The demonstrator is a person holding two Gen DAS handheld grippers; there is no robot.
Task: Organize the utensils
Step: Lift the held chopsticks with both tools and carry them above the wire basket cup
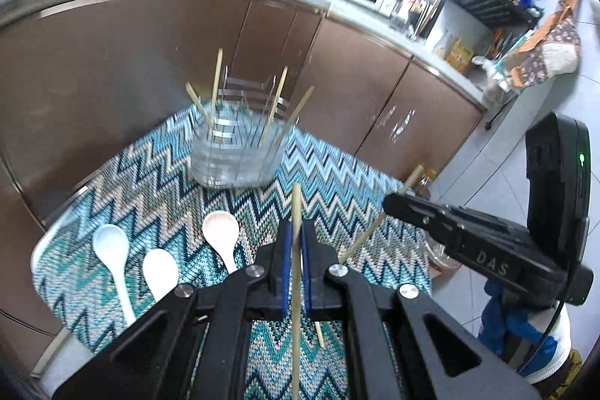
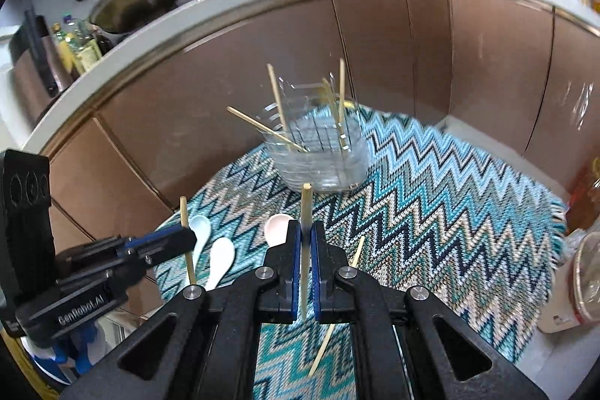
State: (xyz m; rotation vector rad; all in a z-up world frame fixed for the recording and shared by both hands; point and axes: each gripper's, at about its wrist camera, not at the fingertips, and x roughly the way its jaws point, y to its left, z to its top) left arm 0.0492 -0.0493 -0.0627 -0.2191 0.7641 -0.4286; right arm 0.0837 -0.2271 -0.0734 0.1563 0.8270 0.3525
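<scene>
The table (image 2: 532, 310) is covered by a zigzag-patterned cloth (image 2: 431, 212), and toward its far side, near the brown cabinet fronts (image 2: 375, 36), stands the clear container (image 2: 318, 156), already holding 4 chopsticks (image 2: 276, 100) that lean outward at different angles. The step in hand looks like carrying 2 more sticks to that container, 1 per gripper, so doing it well means bringing each stick over the rim, tipping it closer to upright so the lower end enters first, and aiming for a gap between the leaning sticks rather than knocking them; taking the 2 drops in turn would keep the grippers from crowding each other over the small opening. The left gripper (image 1: 296, 235) has its jaws closed onto a chopstick (image 1: 296, 208) that runs lengthwise between the blue pads, its tip poking out ahead toward the container. The right gripper (image 2: 306, 235) is likewise clamped on its own chopstick (image 2: 305, 205), held the same way. Both grippers point downward at a slant toward the cloth and sit side by side, each visible at the edge of the other's view. Nearer on the cloth lie 3 spoons (image 1: 112, 246), 2 white and 1 pale pink, plus 1 loose chopstick (image 2: 326, 343) under the right gripper, all not yet sorted.
</scene>
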